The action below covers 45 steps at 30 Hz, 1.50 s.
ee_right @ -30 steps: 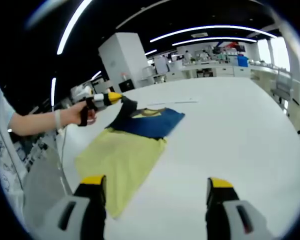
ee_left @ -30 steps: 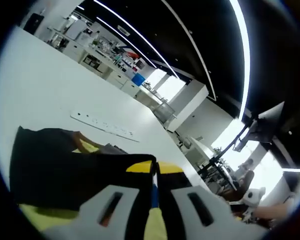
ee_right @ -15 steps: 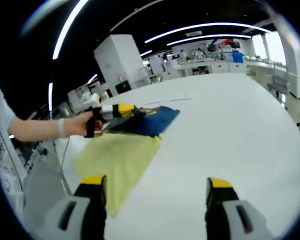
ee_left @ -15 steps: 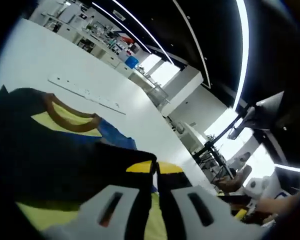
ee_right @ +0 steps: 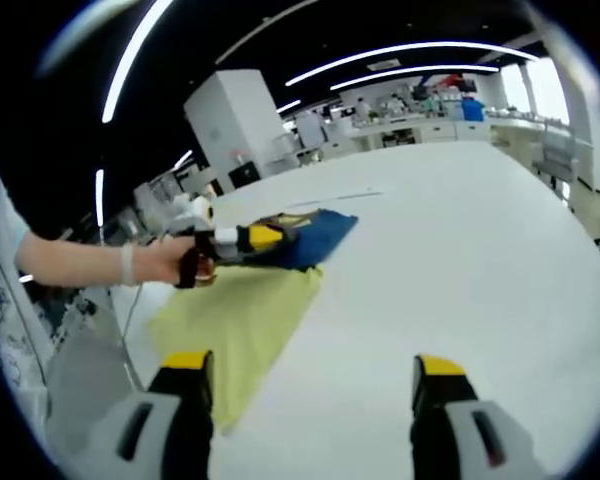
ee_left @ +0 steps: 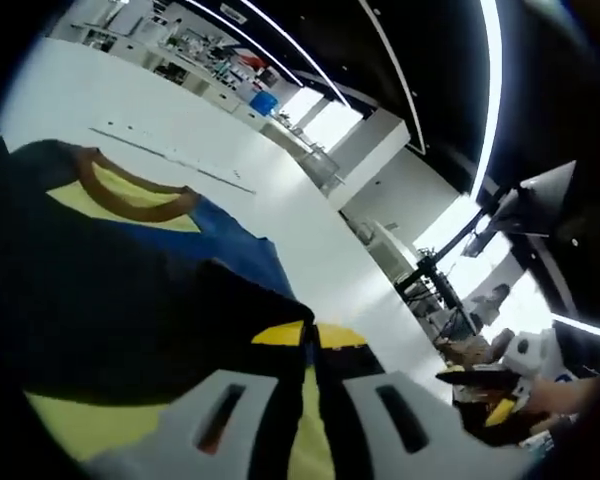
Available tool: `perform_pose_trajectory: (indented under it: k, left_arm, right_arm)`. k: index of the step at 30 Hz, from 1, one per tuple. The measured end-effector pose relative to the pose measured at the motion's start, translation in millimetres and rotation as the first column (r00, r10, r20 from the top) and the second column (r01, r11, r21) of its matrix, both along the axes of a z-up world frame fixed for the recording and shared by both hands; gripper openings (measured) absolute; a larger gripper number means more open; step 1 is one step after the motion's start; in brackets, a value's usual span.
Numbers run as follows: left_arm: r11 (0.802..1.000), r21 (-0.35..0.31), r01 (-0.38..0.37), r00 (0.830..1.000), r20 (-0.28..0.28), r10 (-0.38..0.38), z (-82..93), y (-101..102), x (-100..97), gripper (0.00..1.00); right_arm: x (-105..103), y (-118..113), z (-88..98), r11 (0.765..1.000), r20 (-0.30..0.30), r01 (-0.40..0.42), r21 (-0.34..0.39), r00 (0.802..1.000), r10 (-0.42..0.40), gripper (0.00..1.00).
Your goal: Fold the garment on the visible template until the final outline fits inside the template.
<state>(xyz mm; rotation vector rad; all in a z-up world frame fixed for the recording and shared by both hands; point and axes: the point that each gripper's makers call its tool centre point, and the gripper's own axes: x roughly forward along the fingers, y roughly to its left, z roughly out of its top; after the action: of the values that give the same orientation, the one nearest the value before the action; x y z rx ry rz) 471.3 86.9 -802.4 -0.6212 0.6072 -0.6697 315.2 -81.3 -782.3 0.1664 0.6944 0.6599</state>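
A blue garment (ee_right: 315,238) with a brown collar (ee_left: 130,205) lies at the far end of a yellow sheet (ee_right: 240,315) on the white table (ee_right: 460,260). My left gripper (ee_left: 310,335) is shut, and dark fabric of the garment is pinched between its yellow tips and drapes to the left. In the right gripper view a hand holds that left gripper (ee_right: 255,238) low over the garment's near edge. My right gripper (ee_right: 313,365) stands open over bare table, a good way from the sheet, with nothing between its jaws.
A thin white strip (ee_right: 352,195) lies on the table beyond the garment. The table's edge (ee_right: 130,330) runs close along the yellow sheet's left side. A monitor on an arm (ee_left: 535,205) stands off the table. Lab benches (ee_right: 430,115) line the far wall.
The left gripper has come down and toward the right gripper, carrying the garment's edge from above the table to low over the garment. The right gripper has stayed in place, open.
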Motion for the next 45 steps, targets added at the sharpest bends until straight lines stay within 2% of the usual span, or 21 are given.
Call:
perform_pose_trajectory:
  k: [9, 11, 14, 15, 17, 20, 23, 26, 27, 29, 32, 36, 41, 45]
  left_arm:
    - [1.000, 0.009, 0.030, 1.000, -0.004, -0.030, -5.5, -10.0, -2.5, 0.00]
    - [0.998, 0.025, 0.051, 0.999, 0.009, -0.051, -6.3, -10.9, -5.3, 0.00]
    - [0.993, 0.051, 0.107, 0.990, 0.087, -0.111, 0.4, -16.3, -10.4, 0.00]
    - [0.990, 0.083, 0.113, 0.984, 0.132, -0.124, 2.6, -16.1, -8.5, 0.06]
    - [0.987, 0.099, 0.125, 0.980, 0.140, -0.138, 2.5, -18.0, -12.0, 0.20]
    - [0.979, 0.150, 0.141, 0.969, 0.180, -0.167, -1.8, -13.9, -7.1, 0.43]
    - [0.974, 0.170, 0.149, 0.957, 0.221, -0.185, 4.0, -15.7, -9.4, 0.70]
    - [0.967, 0.214, 0.137, 0.953, 0.240, -0.188, 6.0, -13.9, -8.8, 0.99]
    - [0.956, 0.254, 0.149, 0.949, 0.234, -0.210, 3.0, -9.9, -11.7, 0.97]
    - [0.948, 0.268, 0.171, 0.948, 0.219, -0.233, 1.9, -8.8, -18.6, 0.99]
    - [0.935, 0.307, 0.179, 0.935, 0.243, -0.259, 6.9, -4.9, -20.9, 0.99]
    - [0.937, 0.302, 0.174, 0.936, 0.246, -0.253, 15.7, -2.4, -23.8, 0.99]
    - [0.903, 0.380, 0.199, 0.923, 0.238, -0.303, 13.2, 5.5, -35.4, 0.99]
    - [0.896, 0.395, 0.204, 0.918, 0.240, -0.315, 17.5, 16.4, -40.2, 0.99]
  right_arm:
    - [1.0, 0.5, -1.9, 1.000, -0.008, 0.003, 0.001, 1.000, -0.003, 0.81]
    - [1.7, 1.3, -0.2, 1.000, -0.001, 0.002, 0.001, 1.000, -0.002, 0.81]
    - [2.2, 1.1, -1.3, 1.000, -0.002, 0.002, 0.005, 1.000, -0.002, 0.82]
    - [2.9, 0.7, -2.5, 1.000, -0.004, 0.003, 0.004, 1.000, -0.003, 0.82]
    - [3.2, 0.9, -4.0, 1.000, -0.006, 0.001, 0.001, 1.000, -0.001, 0.81]
    - [2.5, 3.8, -3.7, 1.000, -0.009, -0.003, 0.003, 1.000, 0.003, 0.81]
    - [2.4, 7.7, -2.4, 1.000, -0.006, -0.010, 0.003, 1.000, 0.010, 0.82]
    - [2.7, 11.4, -1.1, 1.000, -0.004, -0.018, 0.002, 1.000, 0.018, 0.82]
    - [2.8, 12.3, -0.7, 1.000, -0.003, -0.020, 0.002, 1.000, 0.020, 0.82]
    - [1.9, 15.1, 0.8, 1.000, -0.001, -0.024, 0.005, 1.000, 0.024, 0.82]
    - [-0.1, 20.2, 1.8, 0.999, 0.001, -0.033, 0.001, 0.999, 0.033, 0.82]
    - [-1.2, 23.2, 4.1, 0.999, 0.004, -0.038, 0.005, 0.999, 0.038, 0.82]
    - [-2.7, 28.5, 8.4, 0.999, 0.012, -0.051, 0.001, 0.999, 0.051, 0.81]
    - [-1.8, 32.6, 12.1, 0.998, 0.022, -0.063, -0.001, 0.998, 0.063, 0.81]
